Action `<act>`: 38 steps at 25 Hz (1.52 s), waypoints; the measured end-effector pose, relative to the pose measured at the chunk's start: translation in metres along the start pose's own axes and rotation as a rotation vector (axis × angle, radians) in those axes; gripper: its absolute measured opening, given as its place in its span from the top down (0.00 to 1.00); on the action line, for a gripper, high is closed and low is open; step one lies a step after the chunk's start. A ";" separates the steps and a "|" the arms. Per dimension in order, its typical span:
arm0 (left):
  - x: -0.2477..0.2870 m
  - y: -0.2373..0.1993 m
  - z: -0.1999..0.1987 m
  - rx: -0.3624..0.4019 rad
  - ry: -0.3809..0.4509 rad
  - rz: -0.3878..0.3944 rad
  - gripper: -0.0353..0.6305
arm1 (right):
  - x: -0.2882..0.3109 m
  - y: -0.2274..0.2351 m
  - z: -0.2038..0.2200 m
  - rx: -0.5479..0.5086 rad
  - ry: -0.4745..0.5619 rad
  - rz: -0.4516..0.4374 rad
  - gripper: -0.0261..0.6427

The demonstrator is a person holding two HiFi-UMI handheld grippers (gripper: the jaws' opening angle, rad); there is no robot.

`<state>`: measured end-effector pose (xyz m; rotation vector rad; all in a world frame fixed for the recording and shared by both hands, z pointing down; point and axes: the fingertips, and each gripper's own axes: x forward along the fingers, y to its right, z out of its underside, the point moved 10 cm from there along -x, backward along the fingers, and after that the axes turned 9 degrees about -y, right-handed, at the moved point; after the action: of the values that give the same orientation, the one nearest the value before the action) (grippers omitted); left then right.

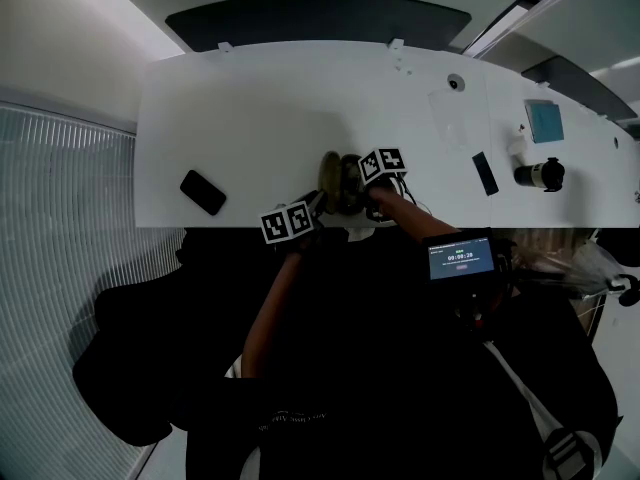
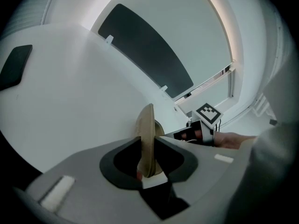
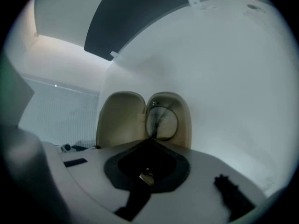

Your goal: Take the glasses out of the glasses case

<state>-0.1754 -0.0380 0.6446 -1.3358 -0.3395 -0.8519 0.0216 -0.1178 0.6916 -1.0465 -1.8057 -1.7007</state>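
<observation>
A tan glasses case (image 1: 335,181) lies open near the front edge of the white table (image 1: 250,108). In the right gripper view its empty lid (image 3: 120,120) stands left of the half holding the glasses (image 3: 162,122). My left gripper (image 2: 147,174) is shut on the lid's edge (image 2: 145,129) and holds it upright; in the head view this gripper (image 1: 320,201) sits at the case's near left. My right gripper (image 3: 146,174) points down into the case from the right (image 1: 353,184). Its jaws are closed at the near rim of the glasses, which runs into the dark notch between them.
A black phone (image 1: 203,191) lies on the table to the left. To the right are a black flat bar (image 1: 485,173), a black and white cylinder (image 1: 540,175) and a teal square (image 1: 544,120). A small screen (image 1: 460,258) hangs at the person's chest.
</observation>
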 end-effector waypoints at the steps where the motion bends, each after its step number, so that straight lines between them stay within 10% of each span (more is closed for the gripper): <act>1: 0.000 -0.004 0.001 -0.014 0.004 0.004 0.81 | 0.000 0.003 0.003 0.022 0.026 -0.026 0.95; 16: -0.007 -0.028 0.003 -0.078 0.030 0.000 0.82 | -0.011 0.018 0.010 0.157 0.168 -0.266 0.95; 20: -0.006 -0.020 0.003 -0.054 0.018 -0.006 0.82 | -0.002 0.010 0.008 0.144 0.119 -0.192 0.75; 29: -0.001 0.011 0.009 0.015 -0.015 0.018 0.80 | 0.004 -0.013 -0.001 -0.111 -0.022 0.156 0.80; 38: -0.006 -0.013 0.014 -0.080 0.022 0.032 0.83 | -0.001 0.002 0.002 -0.058 0.001 0.040 0.84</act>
<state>-0.1855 -0.0227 0.6533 -1.4019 -0.2687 -0.8599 0.0239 -0.1162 0.6919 -1.0979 -1.7332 -1.7389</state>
